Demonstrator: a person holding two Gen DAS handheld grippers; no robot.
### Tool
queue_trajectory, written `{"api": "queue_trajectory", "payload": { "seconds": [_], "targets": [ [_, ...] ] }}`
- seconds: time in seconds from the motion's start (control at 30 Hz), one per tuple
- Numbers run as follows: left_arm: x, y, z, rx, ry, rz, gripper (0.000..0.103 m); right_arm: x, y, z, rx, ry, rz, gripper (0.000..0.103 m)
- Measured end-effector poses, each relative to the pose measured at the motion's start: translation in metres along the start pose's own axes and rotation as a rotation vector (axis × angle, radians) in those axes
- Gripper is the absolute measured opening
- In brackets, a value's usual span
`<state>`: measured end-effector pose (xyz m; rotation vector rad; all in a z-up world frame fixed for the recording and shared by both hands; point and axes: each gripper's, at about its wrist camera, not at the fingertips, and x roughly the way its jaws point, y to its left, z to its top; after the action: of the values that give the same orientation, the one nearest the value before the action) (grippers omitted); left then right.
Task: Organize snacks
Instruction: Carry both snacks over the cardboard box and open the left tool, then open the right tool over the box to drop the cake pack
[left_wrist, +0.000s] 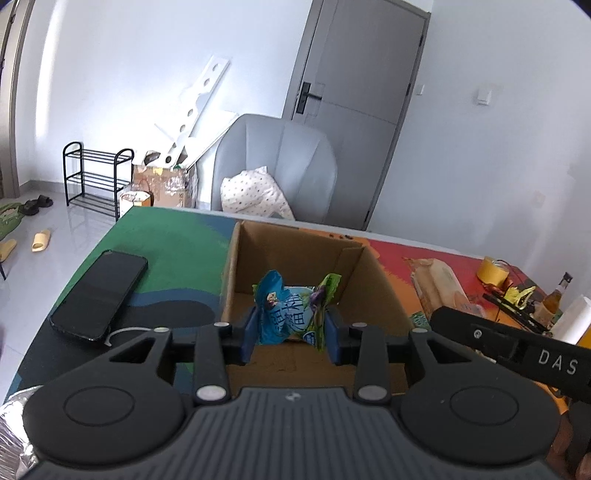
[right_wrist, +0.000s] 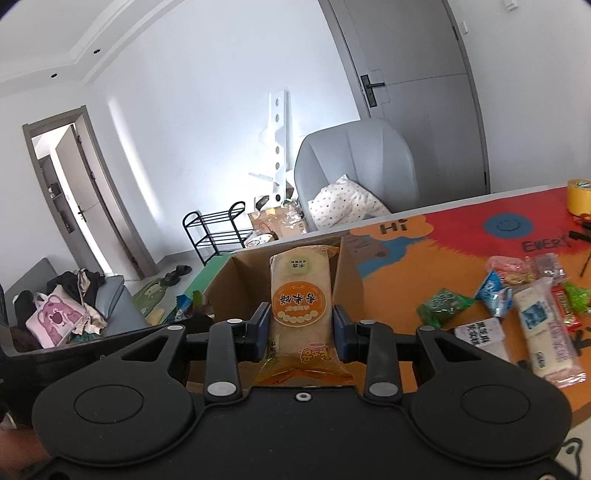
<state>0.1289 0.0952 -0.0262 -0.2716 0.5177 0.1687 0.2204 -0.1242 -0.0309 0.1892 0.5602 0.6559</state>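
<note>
An open cardboard box (left_wrist: 295, 251) stands on the colourful table mat. My left gripper (left_wrist: 291, 328) hangs over its near edge, shut on two small packets, one blue (left_wrist: 277, 314) and one green (left_wrist: 323, 295), pinched together between the blue pads. In the right wrist view my right gripper (right_wrist: 301, 325) is shut on a long beige and orange rice cracker packet (right_wrist: 299, 291), whose far end reaches over the box (right_wrist: 243, 280). That packet (left_wrist: 439, 288) also shows to the right of the box in the left wrist view.
Several loose snack packets (right_wrist: 517, 306) lie on the mat right of the box. A black phone (left_wrist: 99, 295) lies left of it. A yellow tape roll (left_wrist: 493, 271), a bottle (left_wrist: 554, 299) and black tools sit at the far right. Behind the table is a grey armchair (left_wrist: 273, 166).
</note>
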Motion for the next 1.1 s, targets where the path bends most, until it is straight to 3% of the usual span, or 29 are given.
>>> {"api": "queue_trajectory", "payload": {
  "seconds": [0.1,0.17,0.27,0.33,0.4,0.57,0.7,0.83,1.1],
  "targets": [
    [0.0,-0.002,-0.001,0.015,0.006,0.006,0.045,0.007,0.003,0.001,0.001,0.01,0.007,0.033],
    [-0.002,-0.001,-0.001,0.013,0.0,0.008,0.059,0.011,0.005,0.002,-0.005,0.014,0.012,0.033],
    [-0.006,0.003,0.0,0.001,-0.017,0.024,0.073,0.016,0.006,0.003,0.004,0.021,0.024,0.033],
    [-0.008,0.007,0.001,-0.017,-0.017,0.024,0.077,0.02,0.009,0.004,0.006,0.024,0.036,0.033],
    [-0.008,0.011,0.002,-0.031,-0.011,0.022,0.08,0.024,0.011,0.005,0.009,0.034,0.057,0.034],
    [-0.007,0.014,0.002,-0.048,0.006,0.076,0.086,0.02,0.006,0.003,0.029,0.02,0.053,0.062],
    [-0.007,0.01,0.0,-0.04,0.026,0.079,0.086,0.01,-0.007,0.001,0.068,0.021,0.025,0.066],
    [-0.007,0.0,-0.004,-0.029,0.033,0.059,0.087,-0.004,-0.019,-0.002,0.065,0.008,-0.023,0.078],
    [-0.009,-0.029,-0.01,-0.007,0.023,-0.022,0.101,-0.039,-0.055,-0.007,0.113,-0.018,-0.133,0.084]
  ]
}}
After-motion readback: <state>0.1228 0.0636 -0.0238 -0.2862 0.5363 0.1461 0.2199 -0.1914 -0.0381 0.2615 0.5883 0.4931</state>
